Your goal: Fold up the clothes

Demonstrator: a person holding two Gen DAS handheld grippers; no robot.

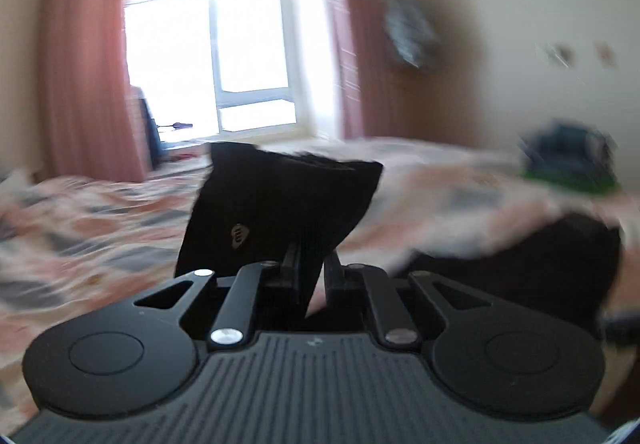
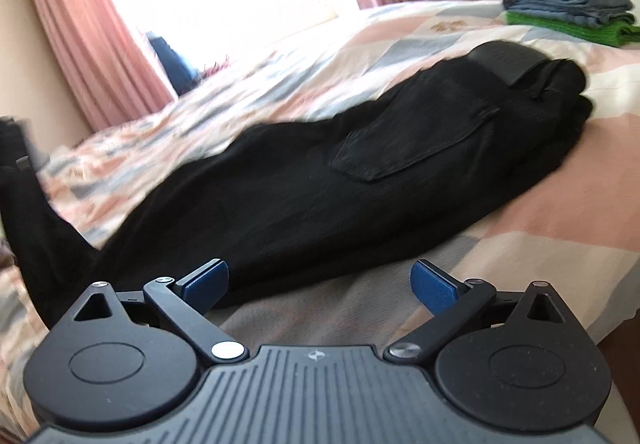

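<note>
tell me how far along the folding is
Done: a stack of folded clothes sits at the far corner of the bed. In hand: the left claw is shut on one end of the black trousers, lifting it; the right claw is open beside them. Left: they lie full length, not yet folded.

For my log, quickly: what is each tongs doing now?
Left tongs: closed on the black trousers.
Right tongs: open, holding nothing.

no readable text, small unreadable emblem on black trousers point(image 1: 276, 204)
</note>
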